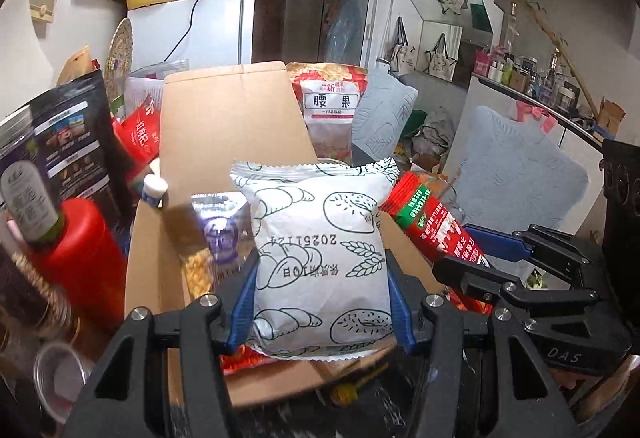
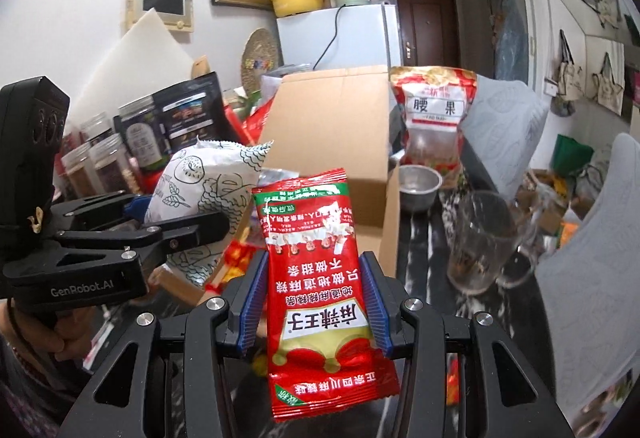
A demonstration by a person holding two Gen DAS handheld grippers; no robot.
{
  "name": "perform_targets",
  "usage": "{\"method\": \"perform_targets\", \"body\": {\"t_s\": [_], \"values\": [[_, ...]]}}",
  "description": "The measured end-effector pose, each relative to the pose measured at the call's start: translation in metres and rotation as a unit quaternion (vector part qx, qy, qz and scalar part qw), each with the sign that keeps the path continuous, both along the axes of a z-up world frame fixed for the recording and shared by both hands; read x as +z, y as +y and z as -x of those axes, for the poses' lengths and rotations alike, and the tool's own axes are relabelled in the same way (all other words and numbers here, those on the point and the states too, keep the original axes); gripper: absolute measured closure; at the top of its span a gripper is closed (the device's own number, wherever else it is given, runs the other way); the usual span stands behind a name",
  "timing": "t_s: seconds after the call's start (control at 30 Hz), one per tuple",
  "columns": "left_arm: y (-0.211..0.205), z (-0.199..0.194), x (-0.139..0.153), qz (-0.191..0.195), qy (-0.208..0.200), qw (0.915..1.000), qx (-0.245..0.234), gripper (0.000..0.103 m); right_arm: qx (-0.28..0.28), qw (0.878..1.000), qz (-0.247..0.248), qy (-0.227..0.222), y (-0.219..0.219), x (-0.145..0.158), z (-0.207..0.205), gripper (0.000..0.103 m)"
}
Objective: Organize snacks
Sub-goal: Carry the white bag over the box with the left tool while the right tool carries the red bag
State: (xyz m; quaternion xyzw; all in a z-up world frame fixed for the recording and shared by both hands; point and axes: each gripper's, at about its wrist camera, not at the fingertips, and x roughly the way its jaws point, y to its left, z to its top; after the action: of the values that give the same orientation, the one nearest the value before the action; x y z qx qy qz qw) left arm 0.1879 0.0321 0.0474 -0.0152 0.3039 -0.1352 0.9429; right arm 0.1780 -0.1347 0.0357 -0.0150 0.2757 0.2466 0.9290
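Note:
My left gripper [image 1: 322, 290] is shut on a white bread packet [image 1: 320, 250] with line drawings and holds it above an open cardboard box [image 1: 224, 126]. The packet also shows in the right wrist view [image 2: 200, 194]. My right gripper [image 2: 314, 294] is shut on a red spicy-strip packet [image 2: 316, 278], held upright just right of the box. That red packet and the right gripper [image 1: 480, 258] show at the right of the left wrist view. A silver snack bag [image 1: 216, 238] lies inside the box.
A cashew bag [image 2: 434, 110] stands behind the box. A steel bowl [image 2: 418, 186] and a glass mug [image 2: 480, 242] stand on the dark table right of the box. Jars [image 2: 100, 158], a dark pouch [image 1: 80, 142] and a red can [image 1: 80, 262] crowd the left.

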Motion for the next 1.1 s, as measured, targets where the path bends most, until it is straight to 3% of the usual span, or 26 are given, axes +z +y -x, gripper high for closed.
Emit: {"method": "perform_targets", "body": {"t_s": [0.43,0.7,1.1], "values": [[0.023,-0.057,0.0,-0.016,-0.013,0.9988,0.044,0.048,0.007,1.0,0.008,-0.004,0.02,0.002,-0.053,0.058],[0.038,-0.083,-0.023,-0.039,0.016,0.9962,0.077,0.048,0.015,1.0,0.022,0.003,0.034,-0.01,-0.082,0.058],[0.036,-0.108,-0.059,-0.072,0.078,0.9896,0.097,0.048,0.026,0.998,0.023,0.058,0.043,-0.039,-0.112,0.058]]}}
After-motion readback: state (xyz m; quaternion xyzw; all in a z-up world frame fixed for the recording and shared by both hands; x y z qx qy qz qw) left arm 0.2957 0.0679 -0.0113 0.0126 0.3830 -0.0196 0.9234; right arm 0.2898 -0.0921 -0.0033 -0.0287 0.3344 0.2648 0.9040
